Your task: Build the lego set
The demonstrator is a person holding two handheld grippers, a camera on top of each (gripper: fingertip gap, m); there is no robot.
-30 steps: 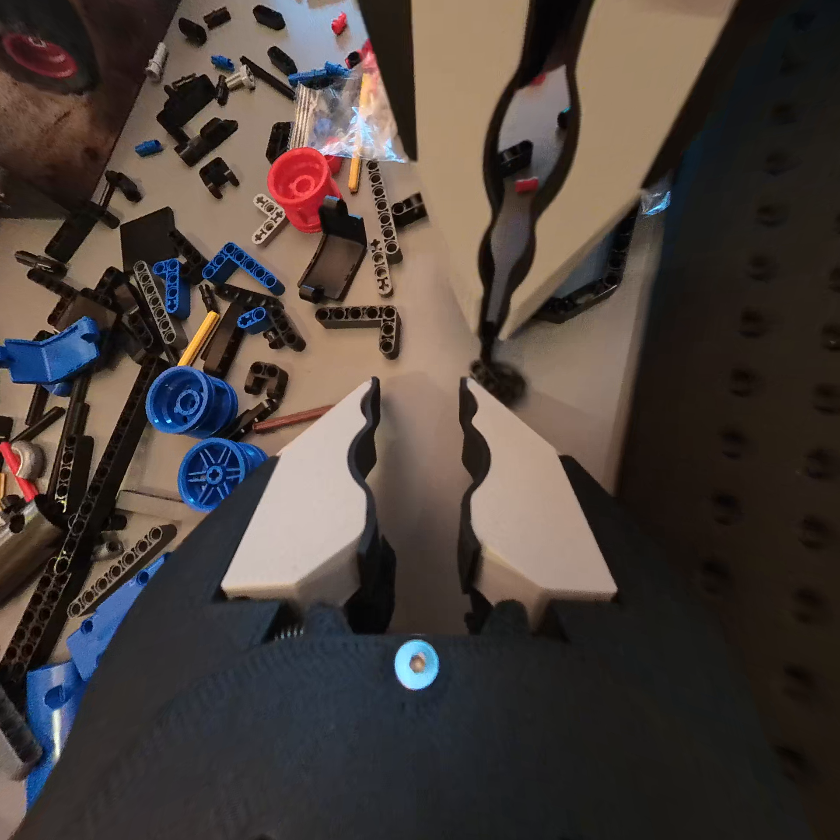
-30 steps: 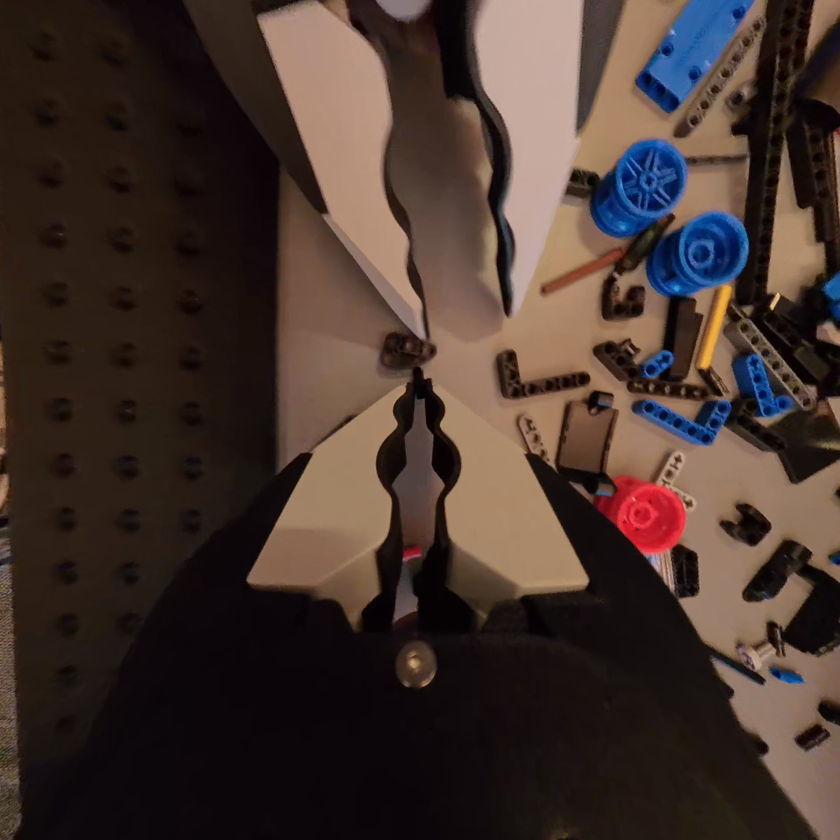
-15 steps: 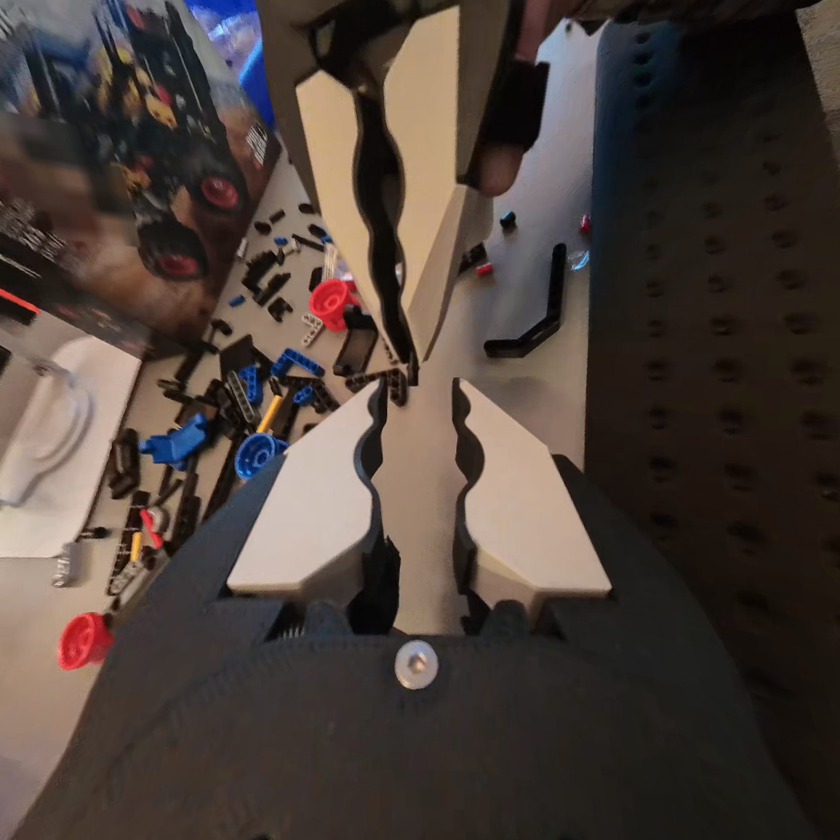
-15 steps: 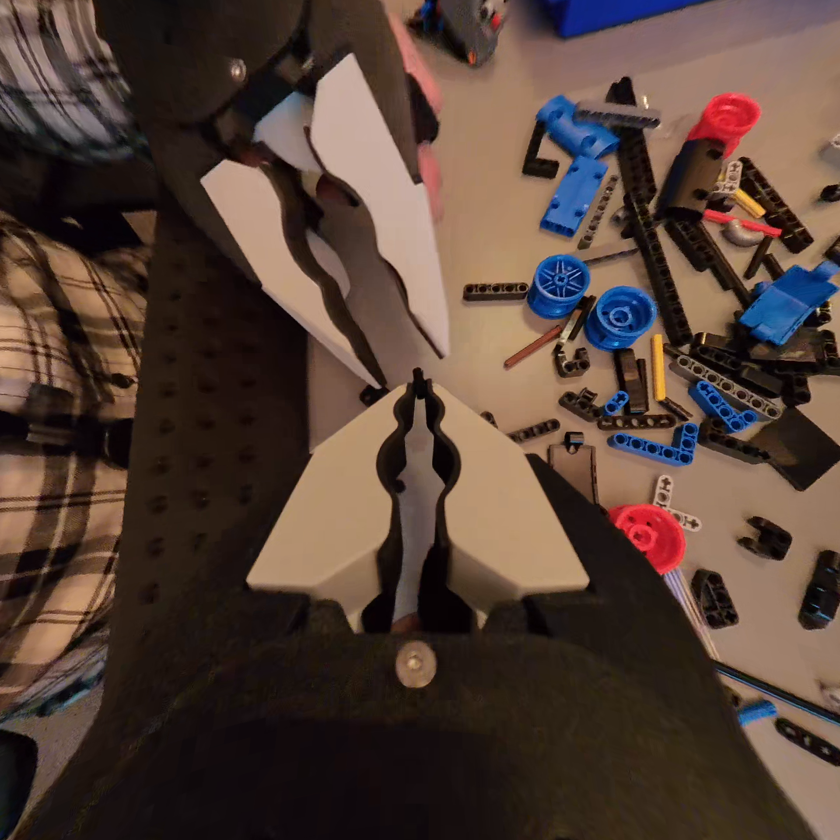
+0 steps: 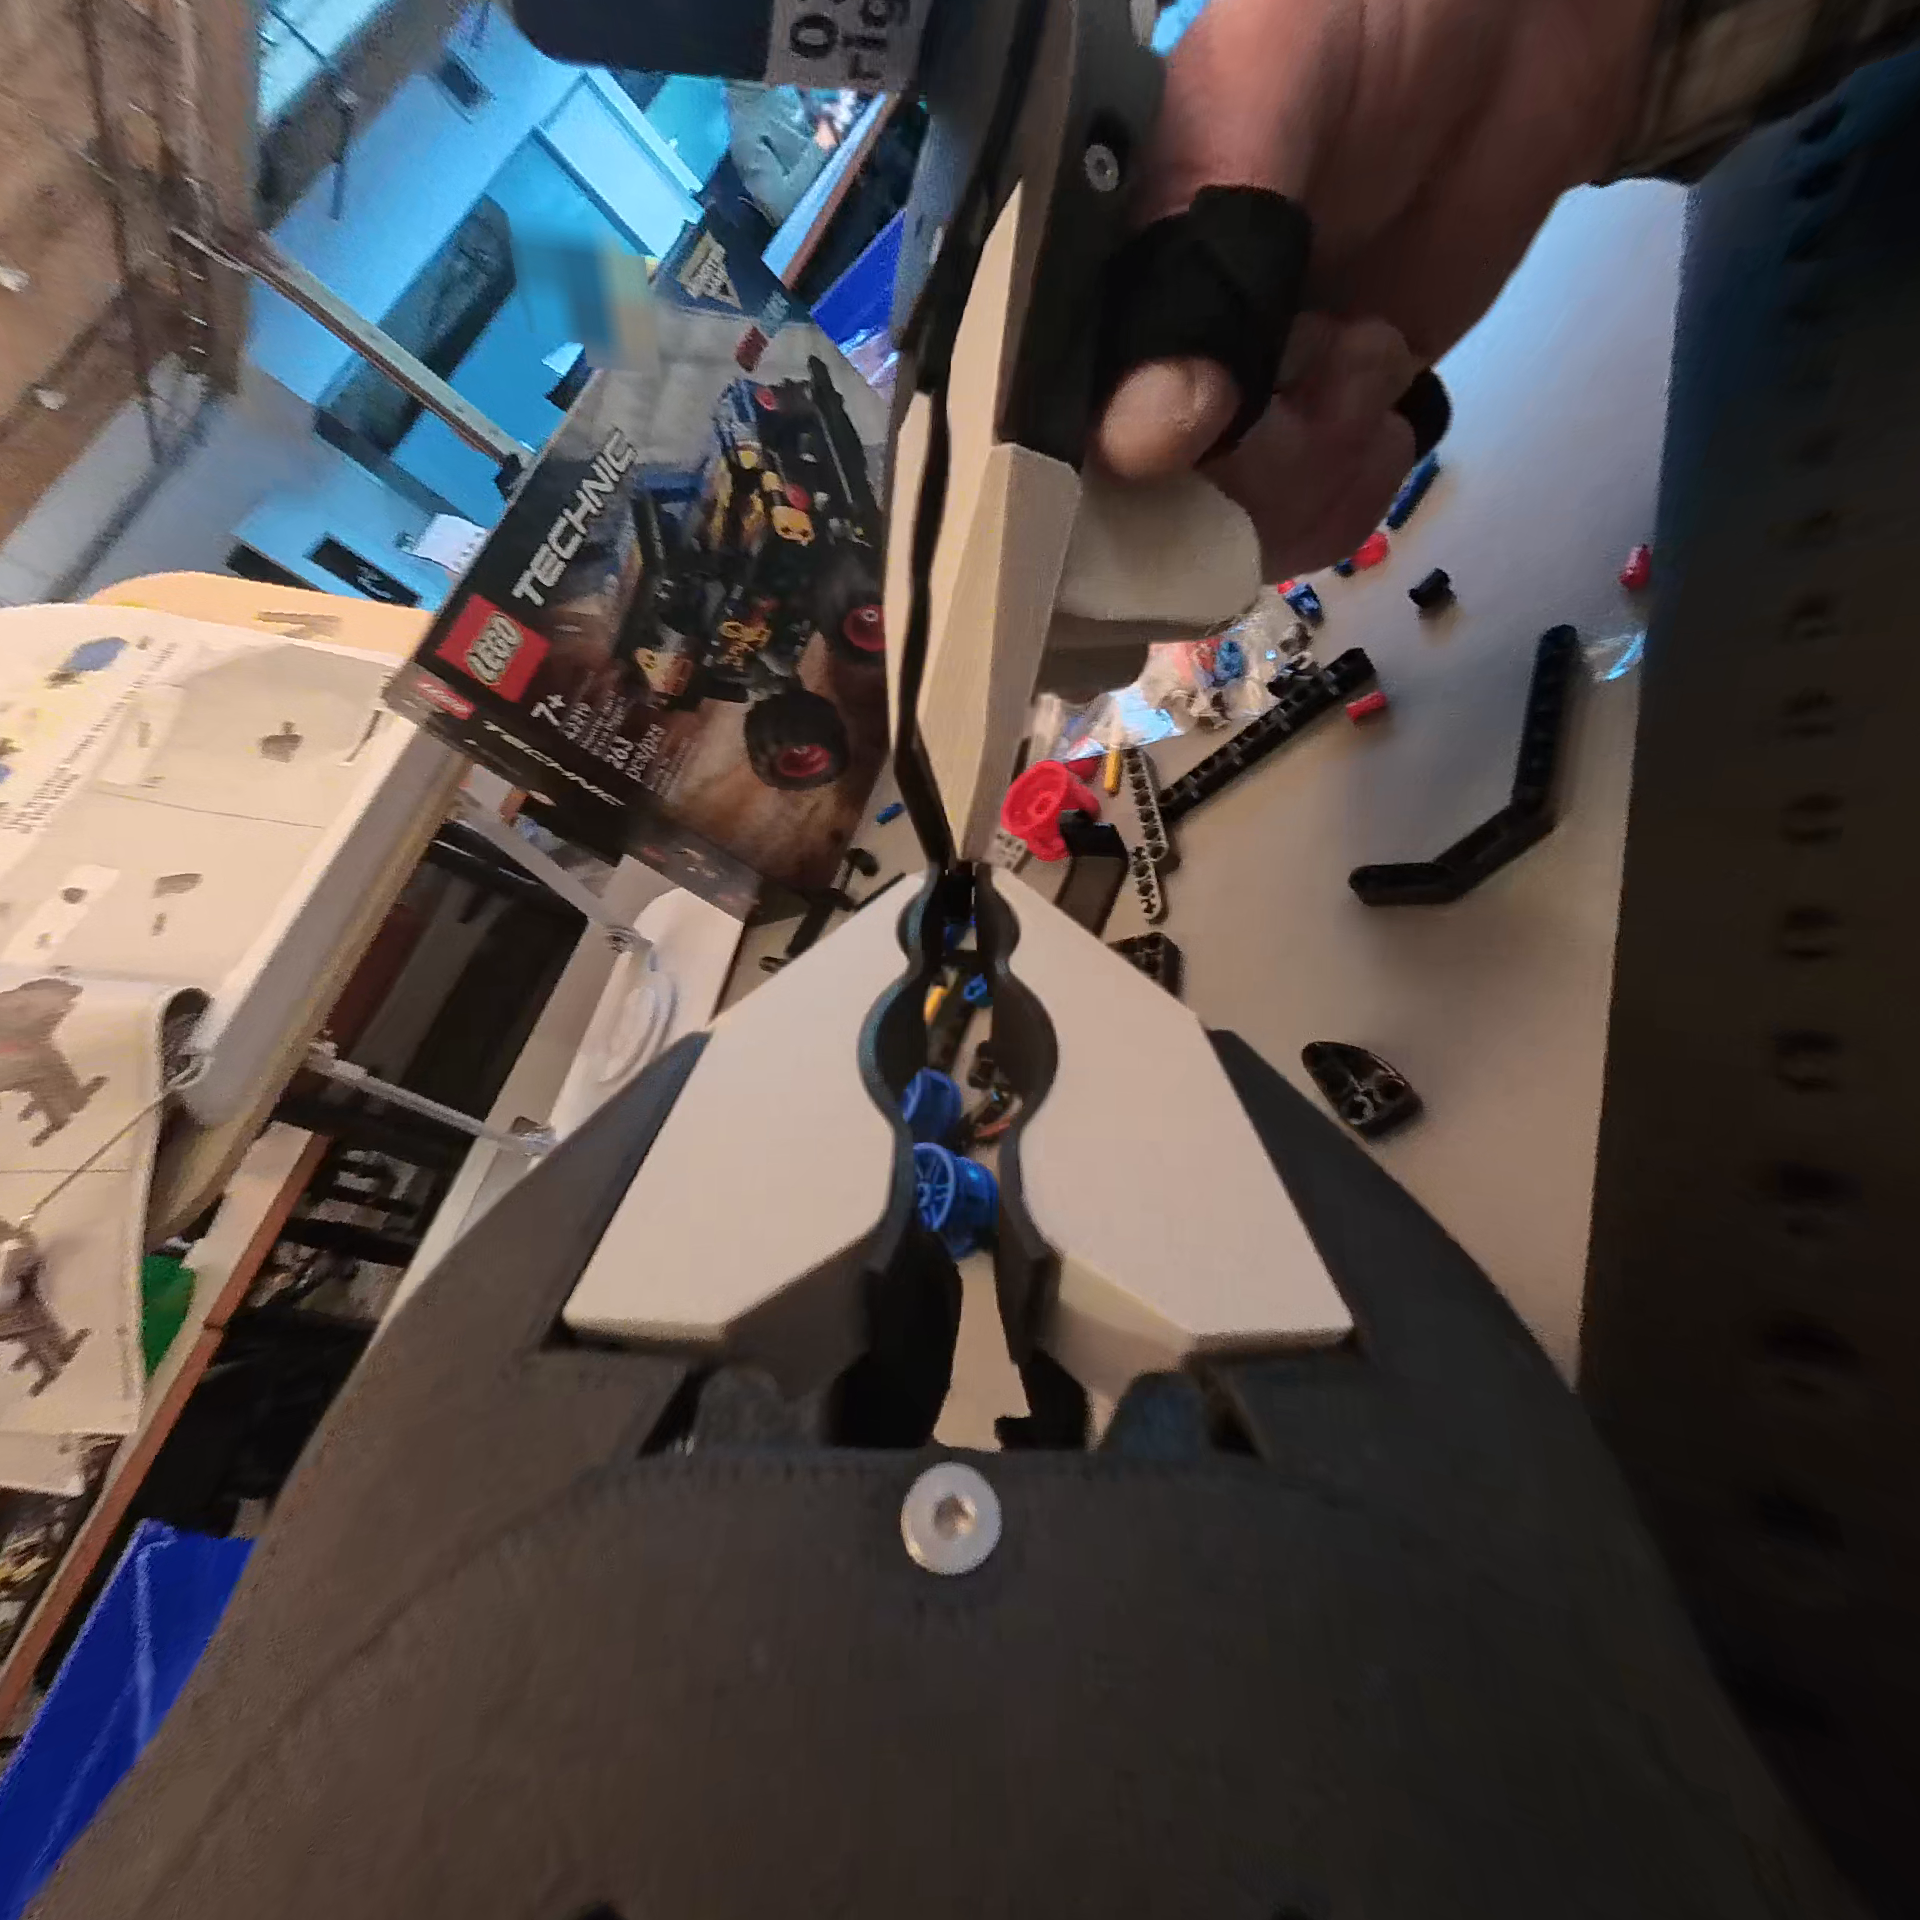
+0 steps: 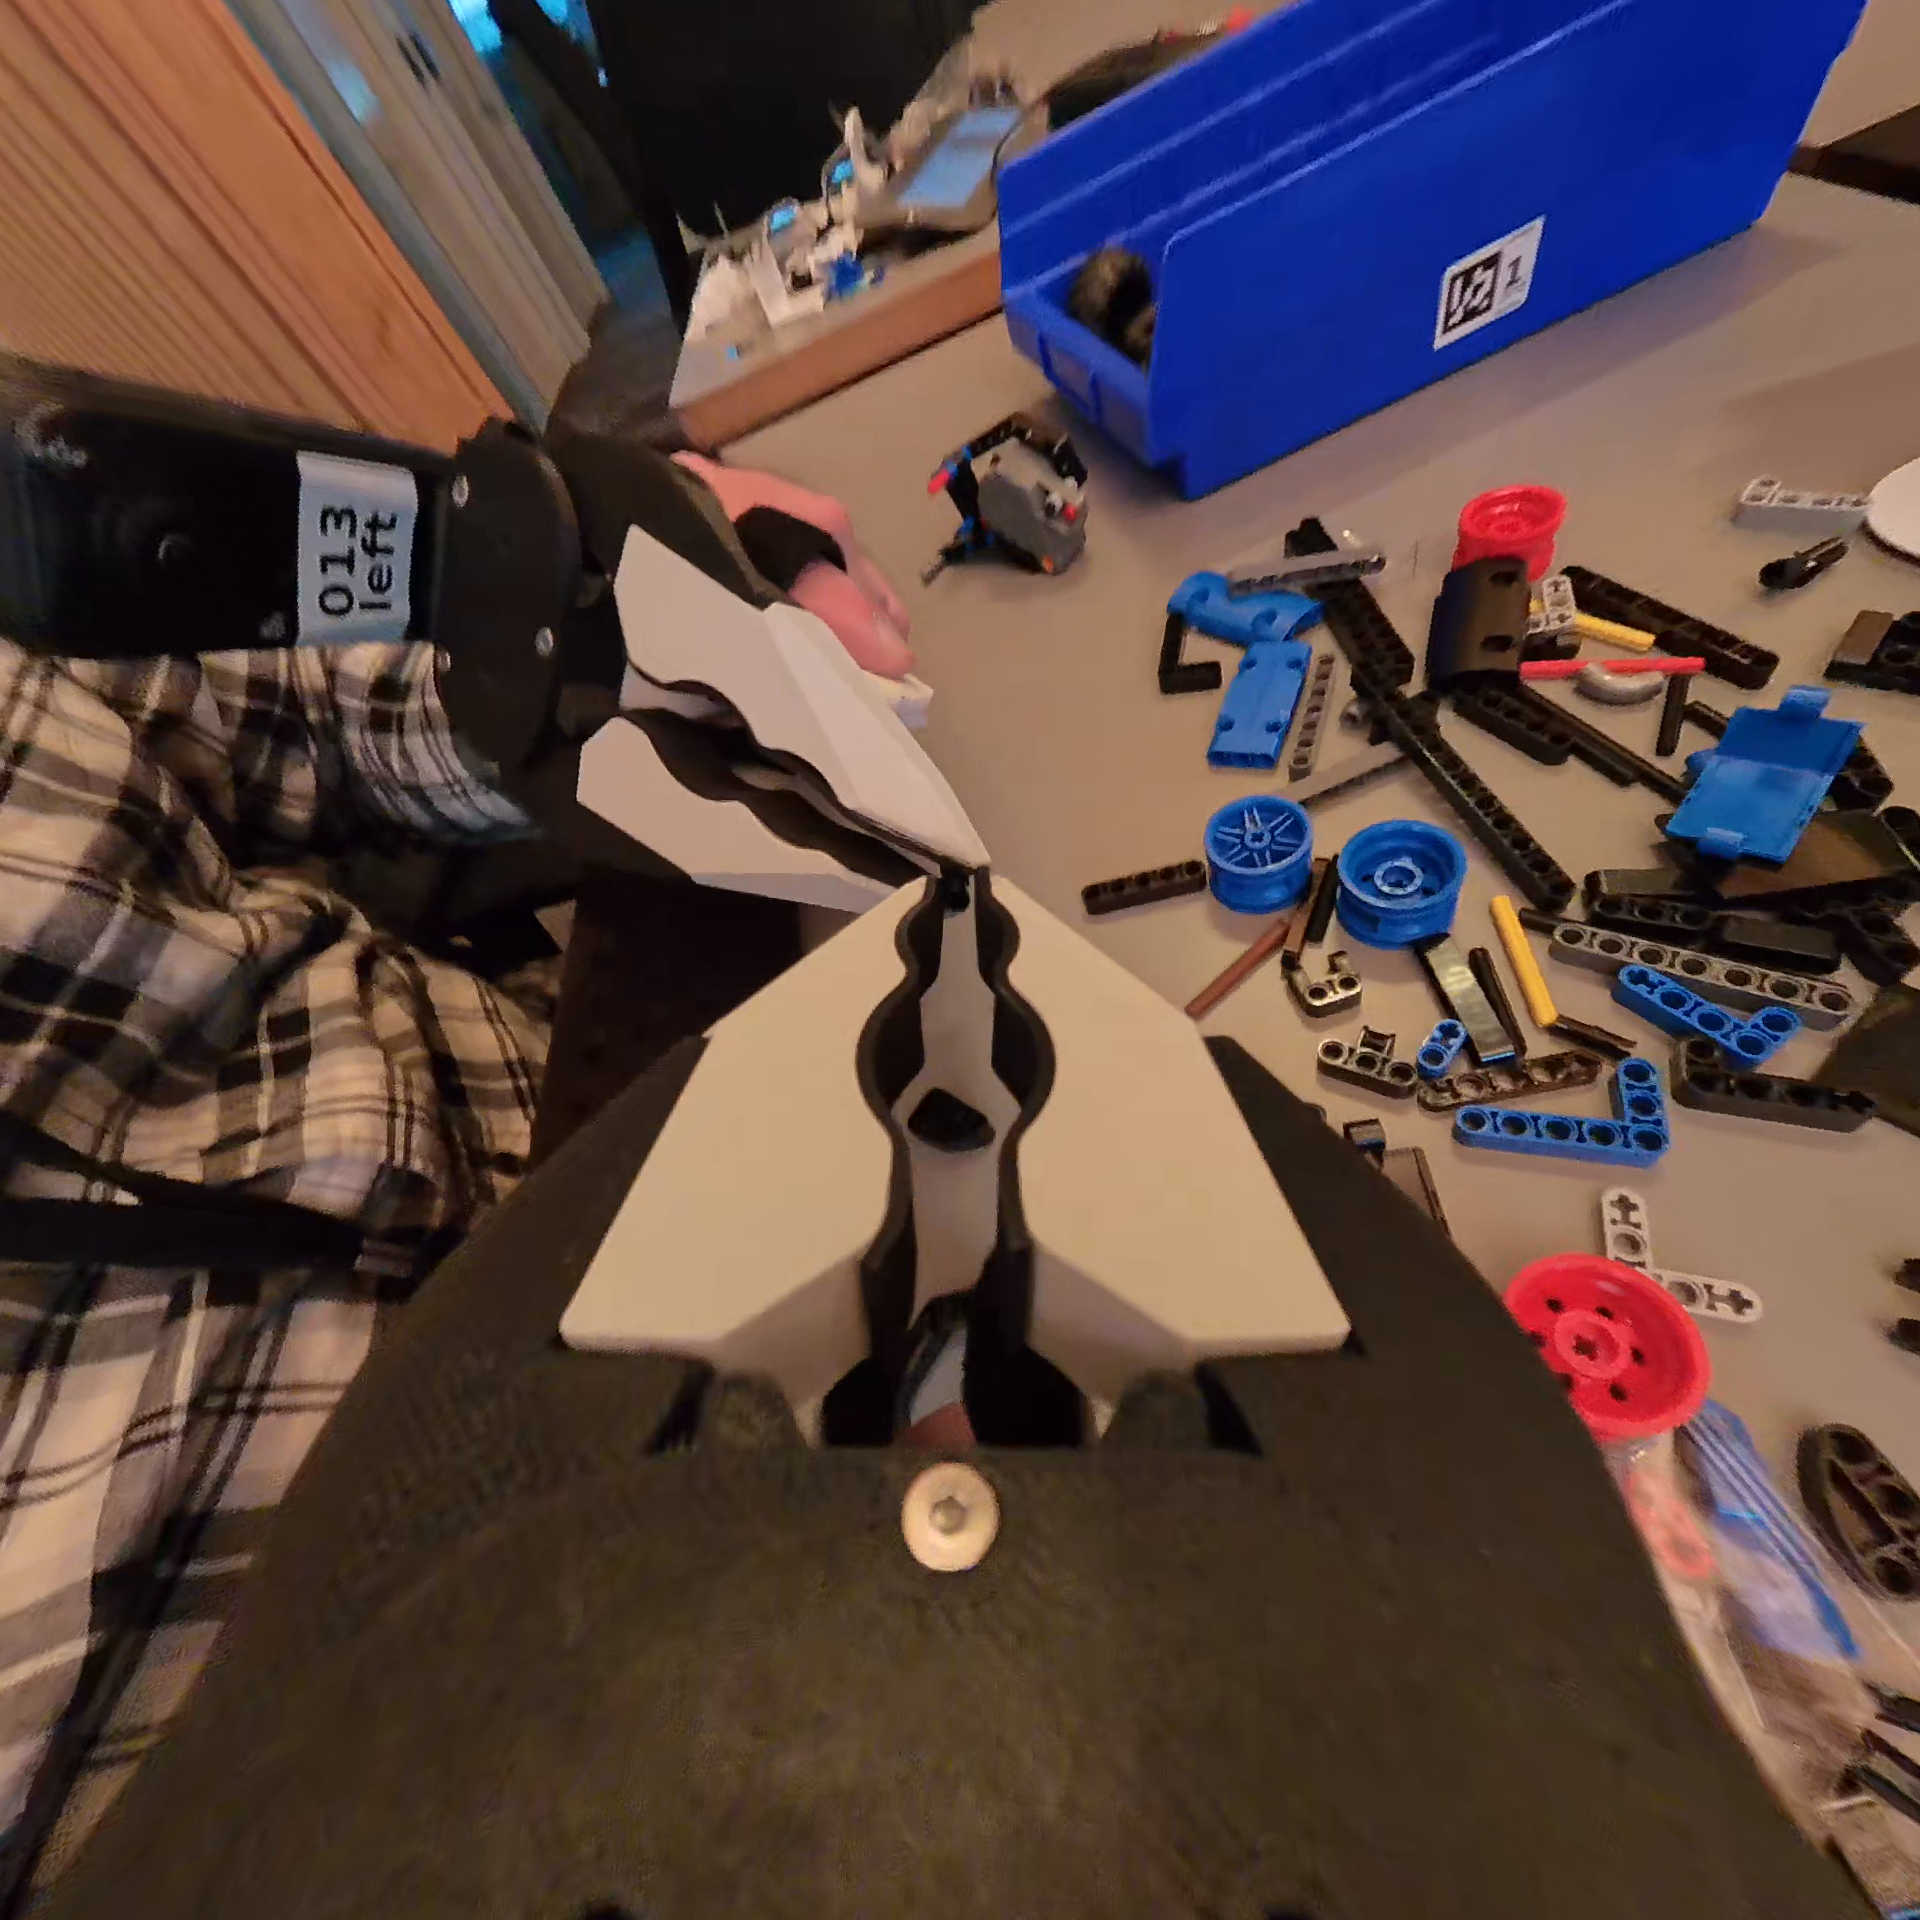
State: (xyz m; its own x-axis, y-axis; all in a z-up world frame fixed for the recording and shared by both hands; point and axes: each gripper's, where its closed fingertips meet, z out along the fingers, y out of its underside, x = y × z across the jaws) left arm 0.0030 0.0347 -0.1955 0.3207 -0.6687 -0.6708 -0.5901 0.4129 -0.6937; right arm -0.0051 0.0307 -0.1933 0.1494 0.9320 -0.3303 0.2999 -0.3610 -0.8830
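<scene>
Two grippers are meeting tip to tip above the tabletop's near edge: the right gripper (image 6: 954, 891) and left gripper (image 5: 956, 883) are both pressing together on one small black piece (image 6: 952, 886). Loose lego parts (image 6: 1558, 914) are lying scattered across the tabletop (image 6: 1039, 665), with a blue bin (image 6: 1351, 208) at its far edge.

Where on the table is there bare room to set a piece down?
Bare table runs from the left gripper to the blue wheels, and up to the grey motor block. Right of the wheels, black and blue beams lie crowded.
</scene>
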